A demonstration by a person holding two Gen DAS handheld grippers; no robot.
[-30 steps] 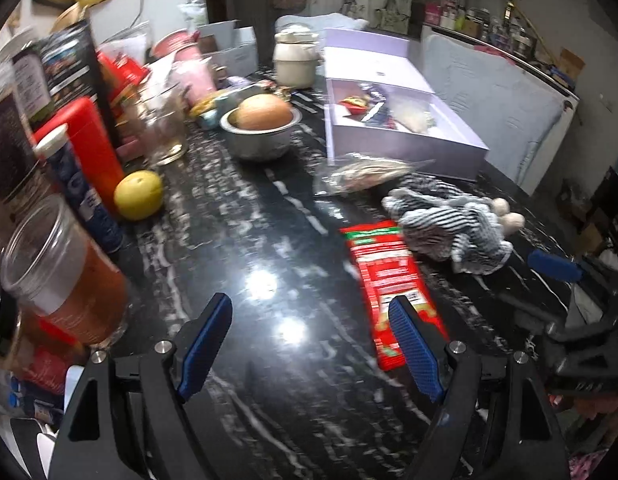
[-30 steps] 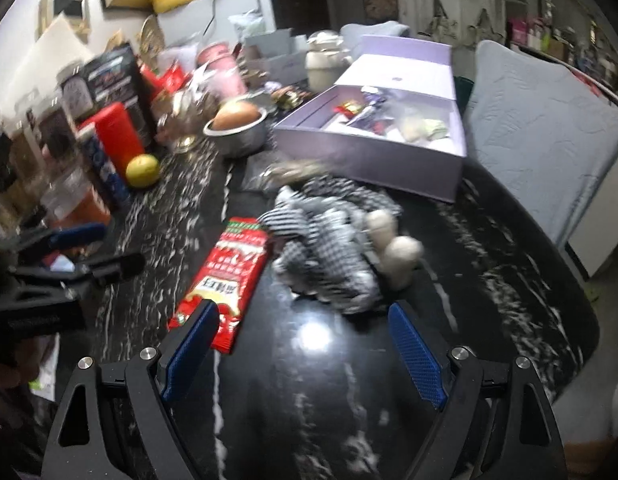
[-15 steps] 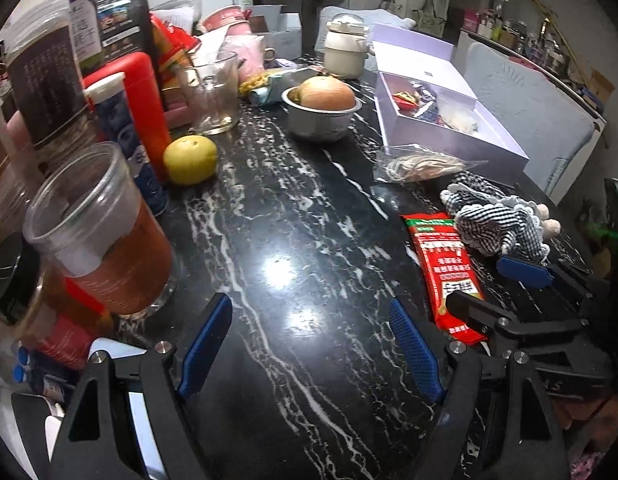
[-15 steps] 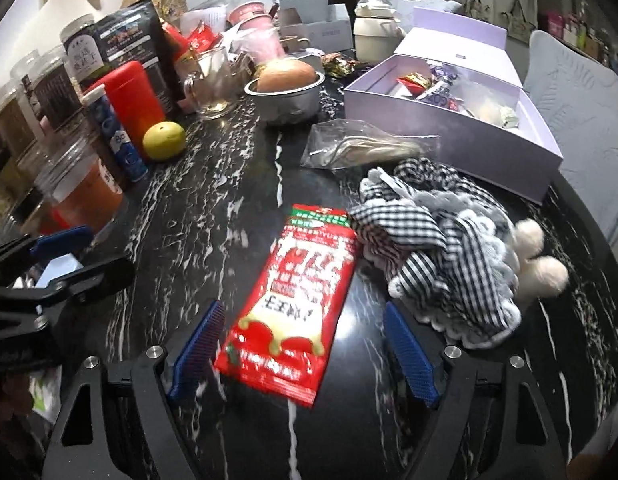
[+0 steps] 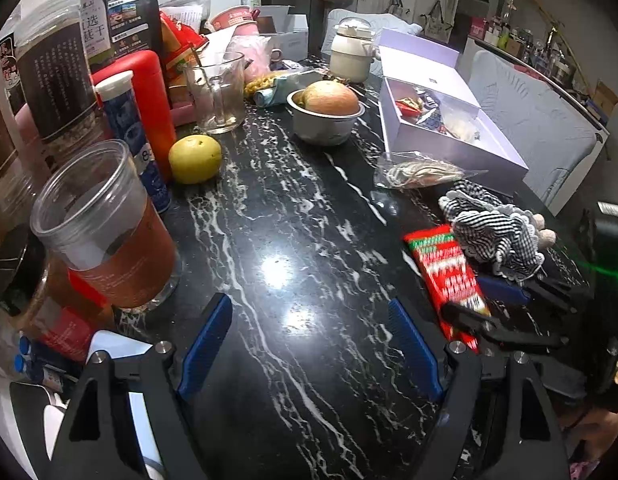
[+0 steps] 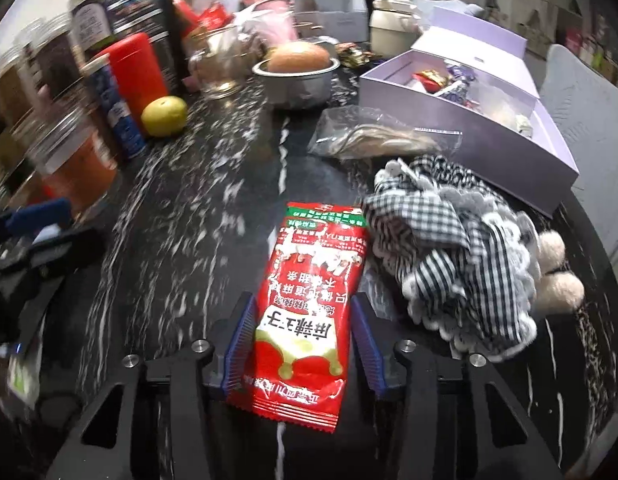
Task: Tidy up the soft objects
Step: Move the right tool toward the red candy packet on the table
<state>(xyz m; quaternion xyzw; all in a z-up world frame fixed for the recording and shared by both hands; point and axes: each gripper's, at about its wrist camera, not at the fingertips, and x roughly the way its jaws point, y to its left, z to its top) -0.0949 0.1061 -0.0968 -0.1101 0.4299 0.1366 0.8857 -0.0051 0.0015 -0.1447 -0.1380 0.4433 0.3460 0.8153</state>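
A red snack packet point(image 6: 313, 280) lies on the black marble table point(image 6: 213, 248), its near end between my right gripper's point(image 6: 301, 300) blue pads. The jaws are closing and the pads touch both long edges of the packet. Right beside it, on its right, is a crumpled black-and-white checked cloth point(image 6: 449, 248) with two cream pompoms. In the left wrist view the packet point(image 5: 445, 268) and the cloth point(image 5: 497, 232) are at the right, with the right gripper point(image 5: 481, 304) over the packet's end. My left gripper point(image 5: 309, 304) is open above bare table, holding nothing.
An open lavender box point(image 6: 489, 132) with small items stands behind the cloth, and a clear bag point(image 6: 381, 136) lies in front of it. Further back are a metal bowl point(image 5: 325, 128) and a yellow fruit point(image 5: 195, 158). A plastic cup of brown liquid point(image 5: 109, 240), jars and bottles crowd the left edge.
My right gripper came forward and down over the red packet and narrowed its jaws onto its sides. The left gripper stayed open and barely shifted.
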